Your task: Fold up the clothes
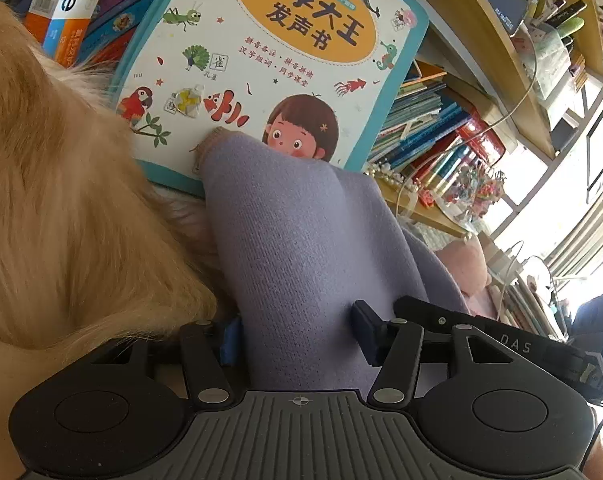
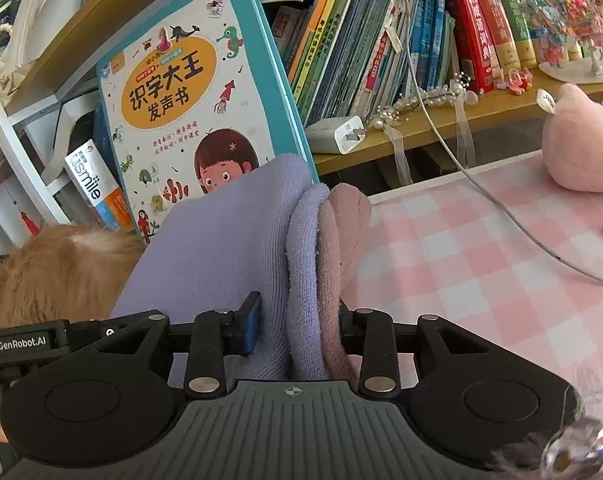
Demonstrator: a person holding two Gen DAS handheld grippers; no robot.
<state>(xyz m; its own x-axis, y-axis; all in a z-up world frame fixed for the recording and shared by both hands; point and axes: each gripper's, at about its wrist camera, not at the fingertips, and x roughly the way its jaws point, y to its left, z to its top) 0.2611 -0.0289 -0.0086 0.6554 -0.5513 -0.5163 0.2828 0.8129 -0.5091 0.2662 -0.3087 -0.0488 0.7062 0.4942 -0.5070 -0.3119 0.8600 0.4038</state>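
Two hand-held grippers each grip a bunched fold of one lilac knitted garment [image 1: 301,240]; the left hand-held gripper [image 1: 297,334] clamps a thick roll of it at a middling width; the right hand-held gripper [image 2: 297,328] pinches the lilac cloth and its pink lining between narrower jaws. The garment hangs raised in front of a children's book [image 1: 273,52] that leans against a wooden bookshelf [image 2: 441,116]; a cuff of the garment overlaps the book's cover; a furry tan animal [image 1: 61,200] crowds close at the left, touching the cloth; a pink plush toy [image 2: 581,144] and a white cable [image 2: 481,184] lie at the right; the pink checked table [image 2: 481,280] shows bare room between them; books fill the shelves behind.
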